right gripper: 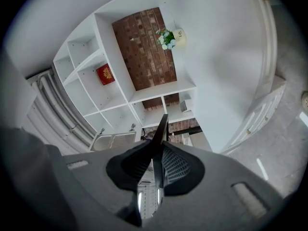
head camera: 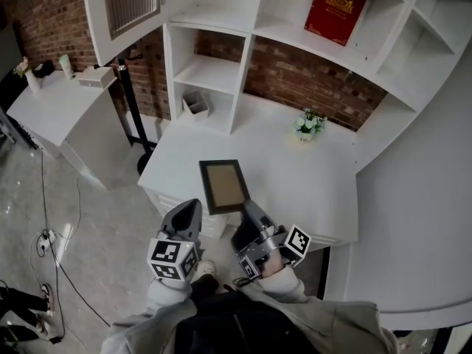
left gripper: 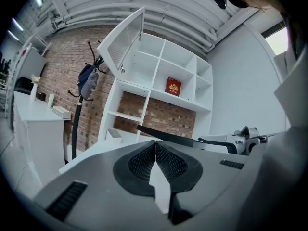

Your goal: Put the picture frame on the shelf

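The white counter (head camera: 310, 190) carries a small flower pot (head camera: 309, 125) near the brick wall. The white shelf (head camera: 243, 65) above holds a red book (head camera: 337, 9); a grey box (head camera: 195, 103) sits in its lowest left compartment.

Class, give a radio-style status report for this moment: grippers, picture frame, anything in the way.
Left gripper shut, empty. Right gripper shut on picture frame, near edge. Frame flat over desk, not yet shelved. Flower pot on desk ahead.

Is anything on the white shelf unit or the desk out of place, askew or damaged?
Only the cabinet door at the shelf unit's upper left: it is swung open, away from its compartment. The flower pot and red book look undisturbed; nothing spilled or damaged.
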Motion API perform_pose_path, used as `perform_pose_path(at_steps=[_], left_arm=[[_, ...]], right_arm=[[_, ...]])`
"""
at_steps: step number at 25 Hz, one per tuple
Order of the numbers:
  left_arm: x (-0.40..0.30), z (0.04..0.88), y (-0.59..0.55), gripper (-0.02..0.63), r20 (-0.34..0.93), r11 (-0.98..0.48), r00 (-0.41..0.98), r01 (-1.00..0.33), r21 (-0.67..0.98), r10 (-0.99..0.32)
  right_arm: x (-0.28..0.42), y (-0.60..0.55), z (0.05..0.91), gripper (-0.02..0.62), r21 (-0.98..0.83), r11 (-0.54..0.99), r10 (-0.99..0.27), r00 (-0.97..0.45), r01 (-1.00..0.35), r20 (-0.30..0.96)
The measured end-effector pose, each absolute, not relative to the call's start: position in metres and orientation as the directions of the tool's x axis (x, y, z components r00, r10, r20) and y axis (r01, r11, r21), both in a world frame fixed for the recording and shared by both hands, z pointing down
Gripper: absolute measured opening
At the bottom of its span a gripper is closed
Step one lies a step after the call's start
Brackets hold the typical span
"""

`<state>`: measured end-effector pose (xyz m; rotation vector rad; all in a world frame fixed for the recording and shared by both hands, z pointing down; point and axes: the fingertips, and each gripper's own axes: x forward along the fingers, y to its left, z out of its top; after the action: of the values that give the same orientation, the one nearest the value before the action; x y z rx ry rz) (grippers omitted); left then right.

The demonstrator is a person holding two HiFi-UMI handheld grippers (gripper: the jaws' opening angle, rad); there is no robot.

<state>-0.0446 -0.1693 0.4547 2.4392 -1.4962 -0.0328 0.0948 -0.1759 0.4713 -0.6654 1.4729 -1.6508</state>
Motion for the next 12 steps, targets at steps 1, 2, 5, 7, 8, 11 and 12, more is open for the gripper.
perform_pose_path(at_steps=[1, 2, 5, 7, 8, 11, 12], left_arm=[[-0.047, 0.455, -0.175, 0.005, 0.128, -0.427, 0.466, -0.869, 0.249, -0.875], [-0.05, 0.456, -0.181, 0.005, 0.13, -0.429, 0.469, -0.868, 0.251, -0.873], [-0.058, 0.458, -0.201, 0.005, 0.126, -0.434, 0.473, -0.866, 0.249, -0.872], [-0.062, 0.46, -0.212, 0.005, 0.127, -0.433, 0.473, -0.866, 0.249, -0.872], [-0.065, 0.461, -0.217, 0.005, 0.125, -0.433, 0.472, -0.866, 0.248, -0.873], [-0.073, 0.46, -0.235, 0.005, 0.11, -0.436, 0.471, -0.866, 0.243, -0.875], [-0.075, 0.46, -0.24, 0.005, 0.108, -0.438, 0.472, -0.866, 0.242, -0.875]], right_arm=[[0.091, -0.182, 0.471, 0.067, -0.976, 0.012, -0.835, -0.535, 0.219, -0.13], [0.088, -0.189, 0.47, 0.067, -0.976, 0.016, -0.834, -0.535, 0.218, -0.133], [0.077, -0.209, 0.468, 0.067, -0.977, 0.025, -0.831, -0.539, 0.213, -0.138], [0.071, -0.222, 0.469, 0.067, -0.977, 0.031, -0.828, -0.543, 0.209, -0.142], [0.069, -0.228, 0.469, 0.067, -0.978, 0.036, -0.828, -0.542, 0.207, -0.145], [0.064, -0.245, 0.469, 0.067, -0.977, 0.048, -0.83, -0.535, 0.207, -0.155], [0.063, -0.25, 0.469, 0.067, -0.977, 0.05, -0.831, -0.533, 0.207, -0.156]])
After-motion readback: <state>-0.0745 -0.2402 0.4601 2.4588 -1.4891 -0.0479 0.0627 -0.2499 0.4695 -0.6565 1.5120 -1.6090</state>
